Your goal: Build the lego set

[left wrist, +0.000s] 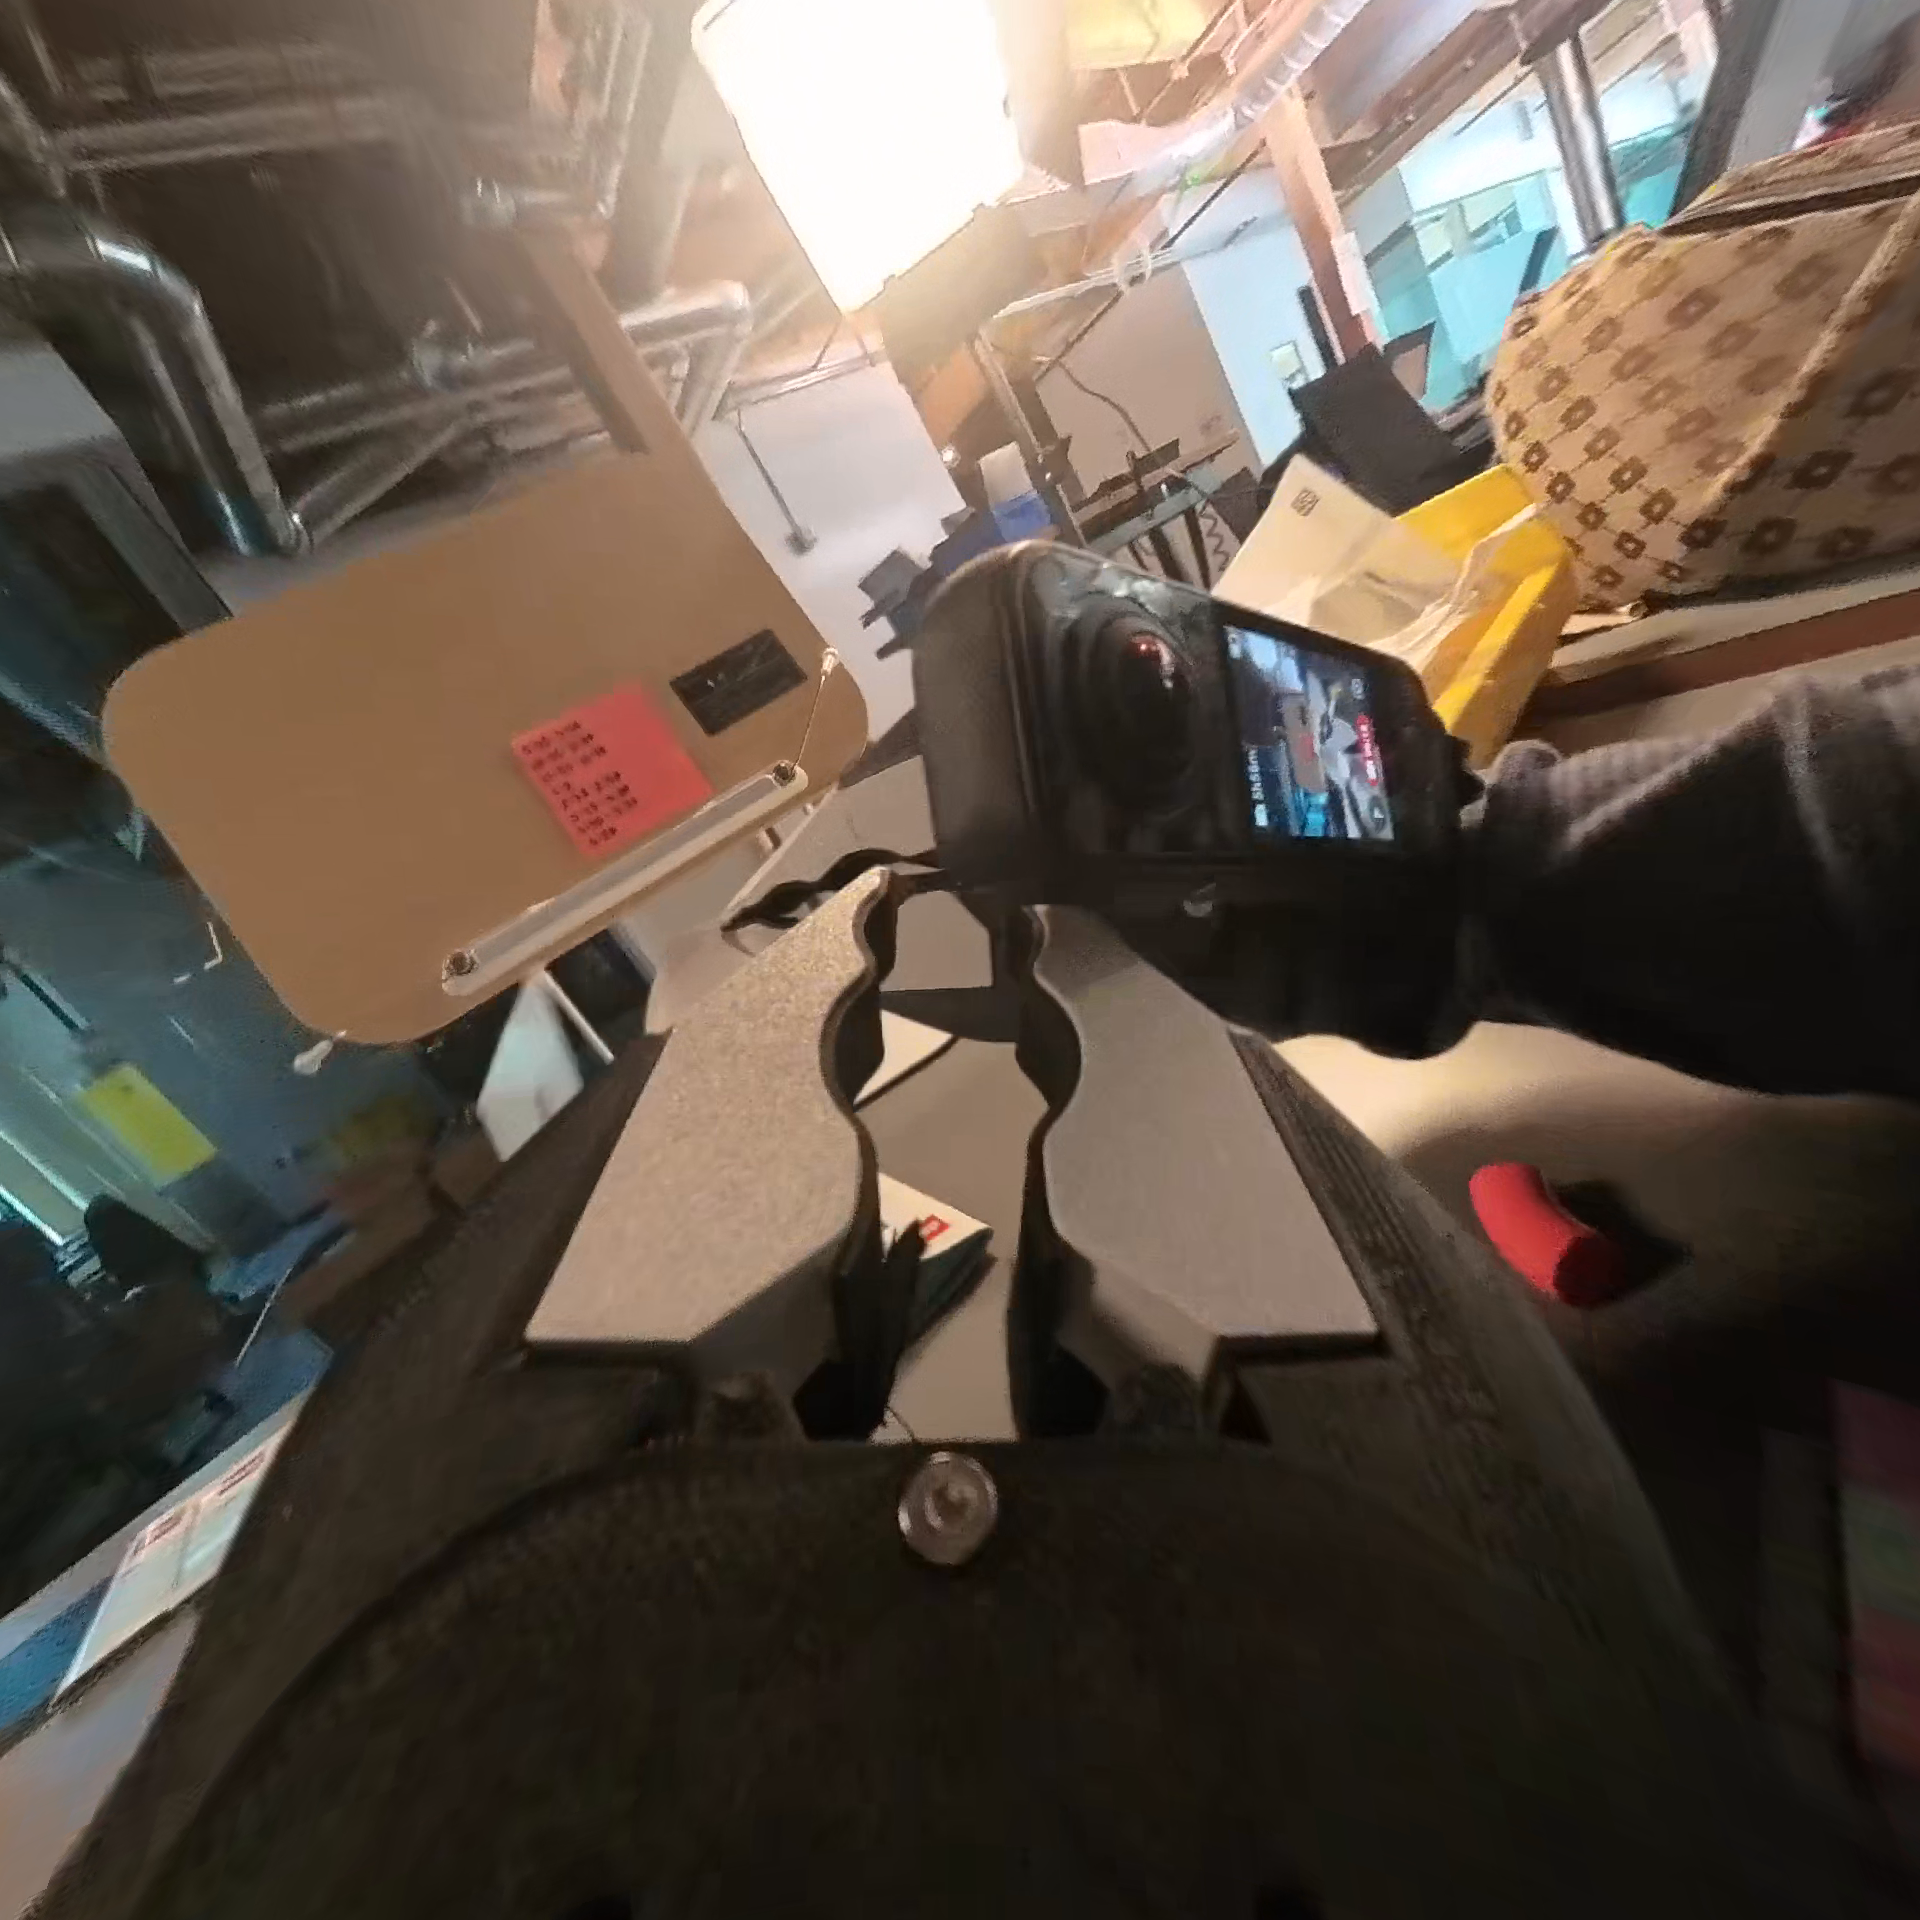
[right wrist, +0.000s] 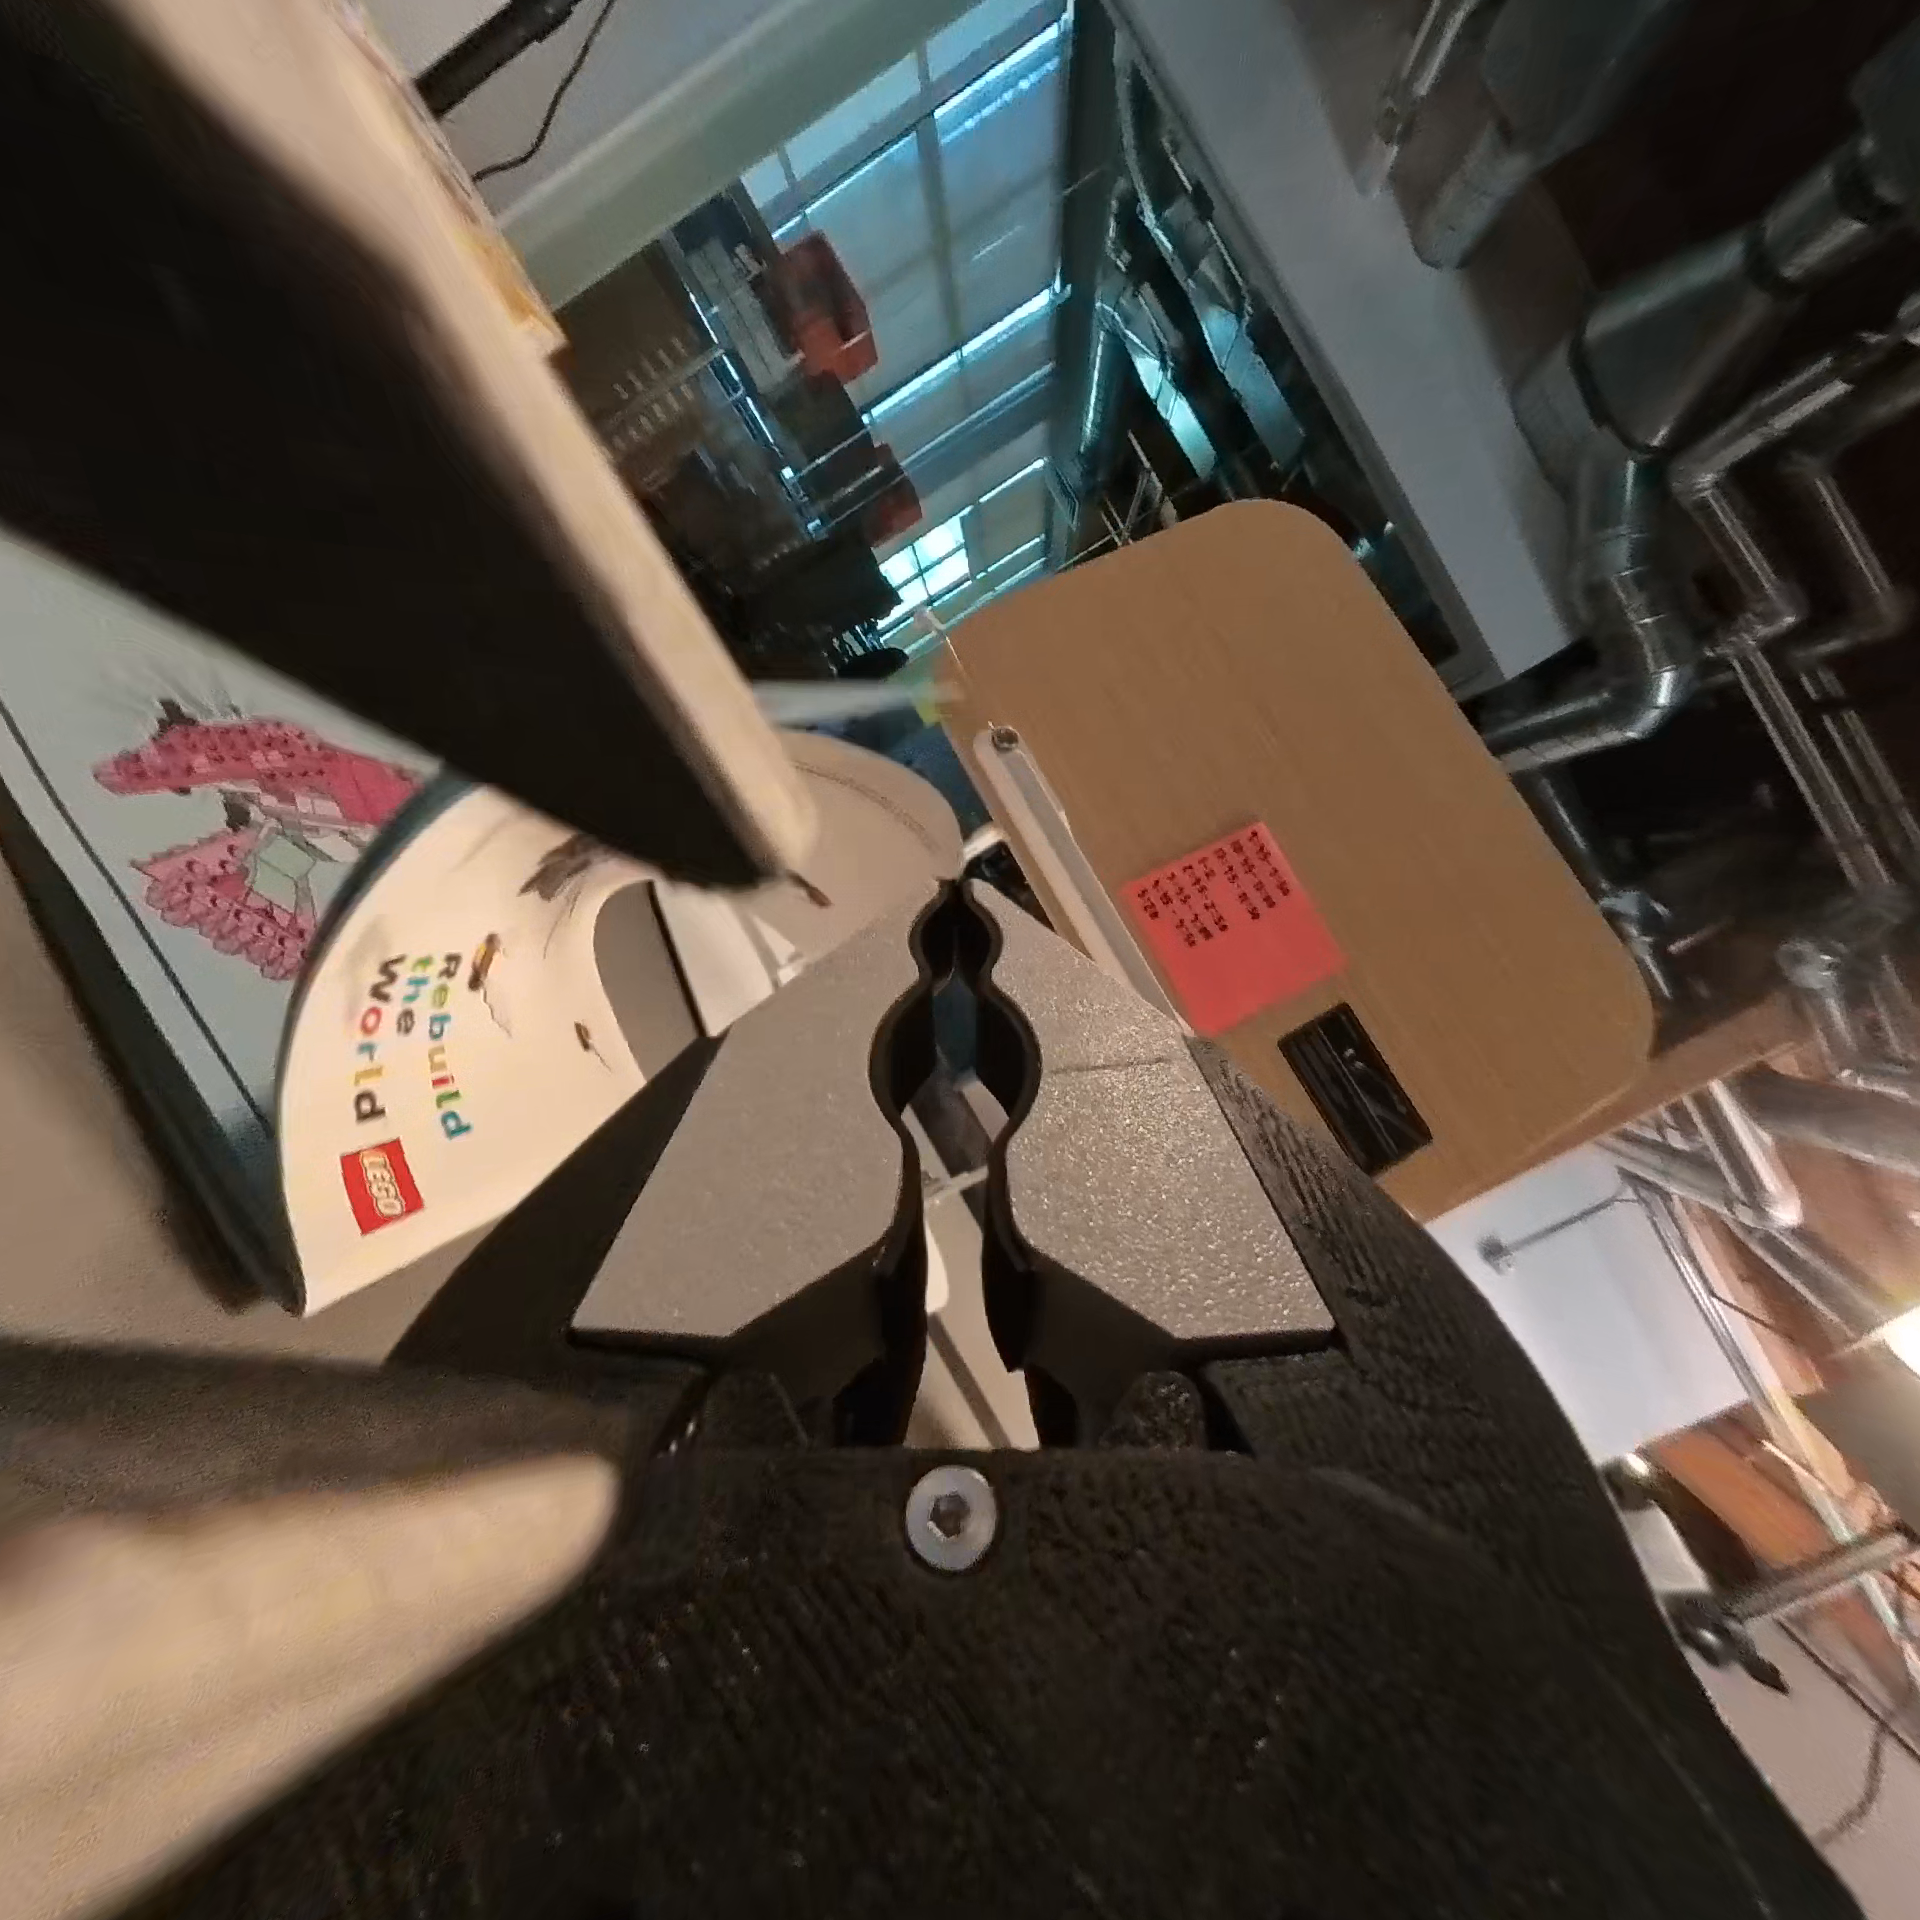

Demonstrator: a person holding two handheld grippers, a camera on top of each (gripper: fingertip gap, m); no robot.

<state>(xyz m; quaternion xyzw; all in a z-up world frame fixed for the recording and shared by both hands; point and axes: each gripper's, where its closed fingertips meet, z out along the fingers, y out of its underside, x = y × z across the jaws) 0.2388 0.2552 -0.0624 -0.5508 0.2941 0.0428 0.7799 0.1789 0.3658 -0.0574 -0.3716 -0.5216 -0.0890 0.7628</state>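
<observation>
Your left gripper [left wrist: 951, 914] fingers stand slightly apart, gripping nothing, close under the black camera [left wrist: 1164, 727] on the other gripper; a careless swing could knock it. Your right gripper [right wrist: 954, 883] fingers are closed, empty, near the tan wooden board [right wrist: 1351, 727].

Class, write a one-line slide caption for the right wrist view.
Right gripper shut on nothing, aimed toward a tan board bearing a red note, illustrated booklet lying at left.
</observation>
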